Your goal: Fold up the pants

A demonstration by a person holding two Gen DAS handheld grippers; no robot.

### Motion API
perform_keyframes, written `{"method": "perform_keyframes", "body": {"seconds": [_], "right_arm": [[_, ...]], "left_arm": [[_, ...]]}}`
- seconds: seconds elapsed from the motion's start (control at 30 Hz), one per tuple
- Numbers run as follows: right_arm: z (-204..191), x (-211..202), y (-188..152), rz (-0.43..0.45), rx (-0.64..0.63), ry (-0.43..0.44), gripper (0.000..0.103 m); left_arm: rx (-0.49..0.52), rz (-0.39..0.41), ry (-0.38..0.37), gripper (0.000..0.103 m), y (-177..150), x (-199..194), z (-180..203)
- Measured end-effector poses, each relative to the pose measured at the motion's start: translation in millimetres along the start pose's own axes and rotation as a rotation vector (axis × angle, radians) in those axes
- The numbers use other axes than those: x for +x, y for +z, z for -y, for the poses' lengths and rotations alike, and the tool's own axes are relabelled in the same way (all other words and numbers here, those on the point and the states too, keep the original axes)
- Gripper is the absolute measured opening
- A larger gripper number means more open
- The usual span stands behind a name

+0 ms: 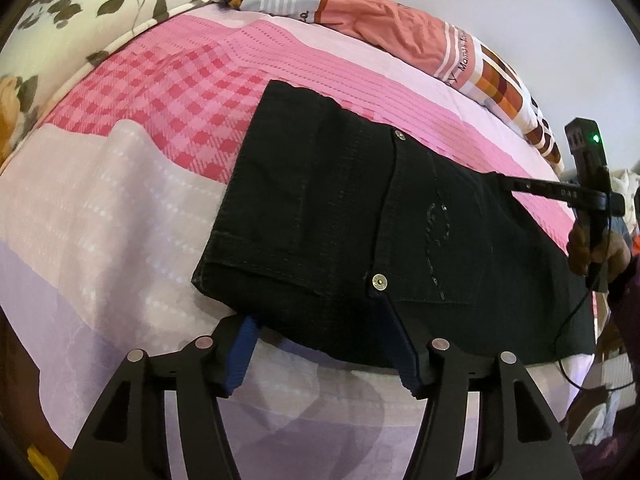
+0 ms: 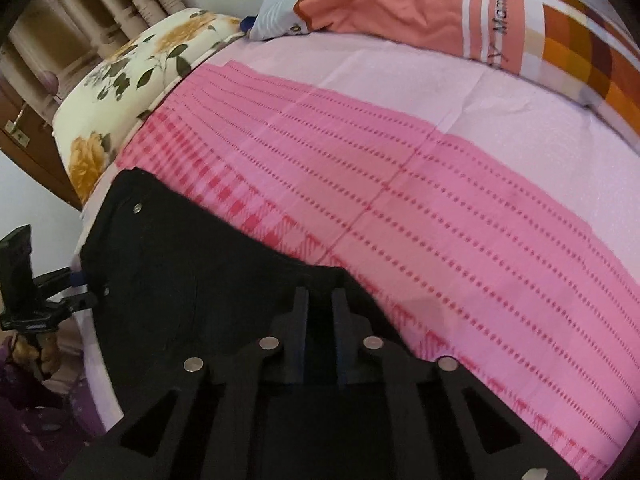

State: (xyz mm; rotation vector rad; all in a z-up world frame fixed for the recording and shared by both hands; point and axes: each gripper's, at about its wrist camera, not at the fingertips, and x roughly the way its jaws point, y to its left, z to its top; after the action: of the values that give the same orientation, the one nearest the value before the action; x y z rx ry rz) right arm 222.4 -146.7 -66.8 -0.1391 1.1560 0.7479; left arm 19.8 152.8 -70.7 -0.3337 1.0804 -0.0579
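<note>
Folded pants (image 1: 360, 216) lie lengthwise between grippers: left gripper (image 1: 320, 344) wide open at near edge, right gripper (image 2: 320, 316) nearly closed, grasp indeterminate.

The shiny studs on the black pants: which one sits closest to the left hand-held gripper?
The lower stud, just above the gripper's right blue pad. The other stud sits farther up the pocket seam.

Bed (image 1: 100, 220) under my tongs: pink-and-lilac checked sheet. Folded black pants (image 1: 360, 220) lie flat near the near edge. Far side: orange patterned pillow (image 1: 384, 20). Far left: floral cushion (image 1: 80, 8).
</note>
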Motion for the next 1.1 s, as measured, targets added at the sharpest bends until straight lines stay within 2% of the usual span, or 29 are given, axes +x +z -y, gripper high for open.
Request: {"method": "perform_keyframes", "body": {"seconds": [0.2,0.37,0.43,0.53,0.6,0.67,0.77,0.8,0.97,1.1], "right_arm": [[-6,5,-1,0.06,-0.019,-0.12,0.004],[-2,14,-4,0.098,0.016,-0.145,0.004],[2,13,-6,0.121,0.038,-0.122,0.006],[16,12,-14,0.169,0.108,-0.037,0.009],[19,11,-17,0.198,0.132,-0.023,0.01],[16,10,-17,0.208,0.128,-0.034,0.016],[16,10,-16,0.213,0.139,-0.061,0.033],[18,10,-16,0.215,0.153,-0.059,0.035],[18,8,-17,0.227,0.172,-0.08,0.04],[17,8,-17,0.233,0.184,-0.095,0.044]], "left_arm": [[0.008,0.014,-0.004,0.064,-2,1,1],[0.016,0.017,0.002,0.064,-2,2,2],[0.007,0.015,-0.006,0.066,-1,1,1],[0.008,0.011,-0.005,0.066,-1,1,2],[0.013,0.011,0.001,0.066,-1,1,3],[0.016,0.01,0.007,0.067,-1,1,4],[0.014,0.006,0.005,0.069,-1,2,4],[0.011,0.006,0.005,0.07,-1,1,4],[0.02,0.008,0.026,0.07,-3,1,6],[0.031,-0.007,0.053,0.074,-5,4,9]]}}
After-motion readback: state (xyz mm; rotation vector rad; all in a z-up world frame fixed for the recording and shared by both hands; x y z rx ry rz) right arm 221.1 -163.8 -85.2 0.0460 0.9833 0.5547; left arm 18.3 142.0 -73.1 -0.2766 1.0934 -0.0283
